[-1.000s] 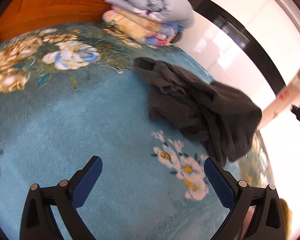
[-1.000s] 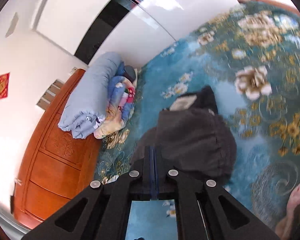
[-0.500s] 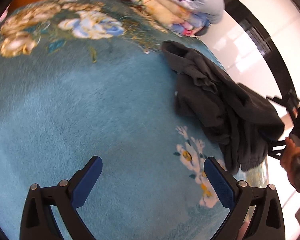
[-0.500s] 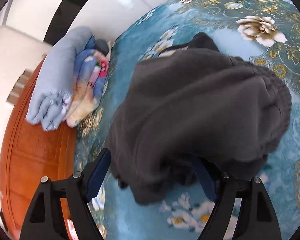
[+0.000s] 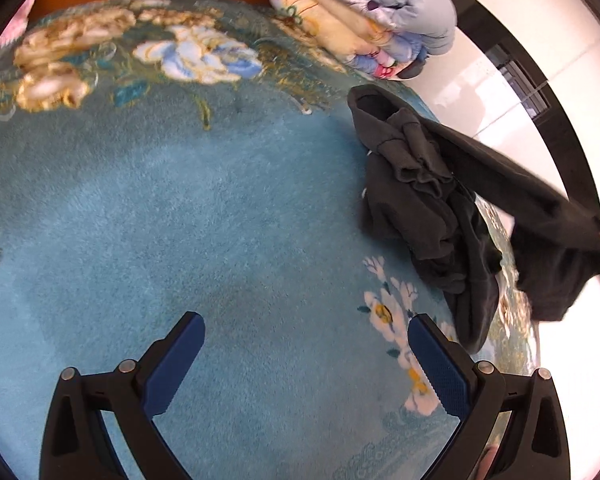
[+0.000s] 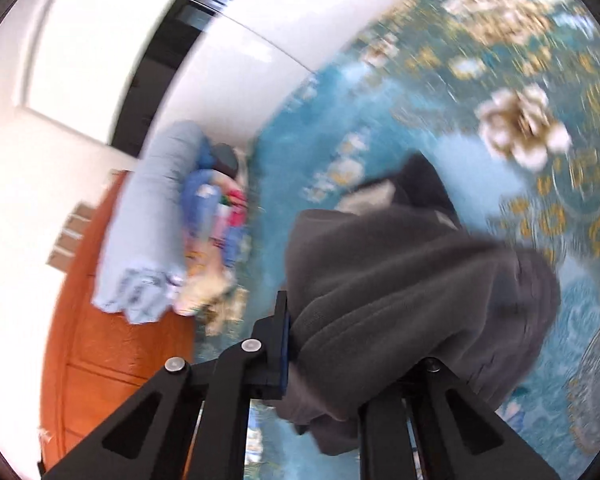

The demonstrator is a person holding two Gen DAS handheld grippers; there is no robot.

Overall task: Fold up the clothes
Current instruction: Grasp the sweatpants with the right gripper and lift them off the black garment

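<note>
Left wrist view: the left hand-held gripper (image 5: 306,354) is hanging wide open and empty over the bed (image 5: 220,220).
The dark grey garment (image 5: 428,208) is lying crumpled near the bed's right edge, one end stretching off it; better grasp a free corner.

Right wrist view: the right hand-held gripper (image 6: 324,354) is closing on garment fabric.
Thick, soft folds are draping over the jaws; lifting slowly should let them fall open.

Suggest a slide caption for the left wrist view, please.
Open left gripper over the teal floral bedspread, while a dark grey garment is pulled taut toward the right edge.
</note>
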